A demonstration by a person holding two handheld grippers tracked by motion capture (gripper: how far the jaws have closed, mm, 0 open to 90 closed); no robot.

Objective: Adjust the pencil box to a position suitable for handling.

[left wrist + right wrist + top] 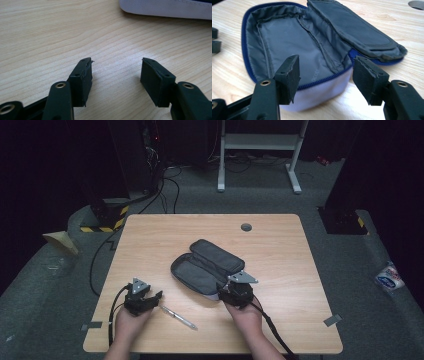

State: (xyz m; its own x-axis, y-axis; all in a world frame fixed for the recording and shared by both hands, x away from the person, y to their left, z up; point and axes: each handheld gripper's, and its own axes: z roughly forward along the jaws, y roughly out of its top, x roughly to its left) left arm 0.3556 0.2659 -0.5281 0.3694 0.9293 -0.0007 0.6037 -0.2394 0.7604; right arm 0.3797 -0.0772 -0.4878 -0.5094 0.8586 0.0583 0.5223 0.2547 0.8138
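We are holding both tongs agape, gripping nothing. Left tongs [159, 295] hovering beside pen [178, 316], which is lying slantwise on desk [280, 245]. Right tongs [220, 285] facing unzipped pouch [207, 266]. Left hand nearer pen.

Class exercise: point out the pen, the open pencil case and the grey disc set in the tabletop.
pen [178, 316]: high view, middle of its barrel.
pencil case [287, 42]: right gripper view, grey inner lining.
grey disc [246, 227]: high view, its centre.
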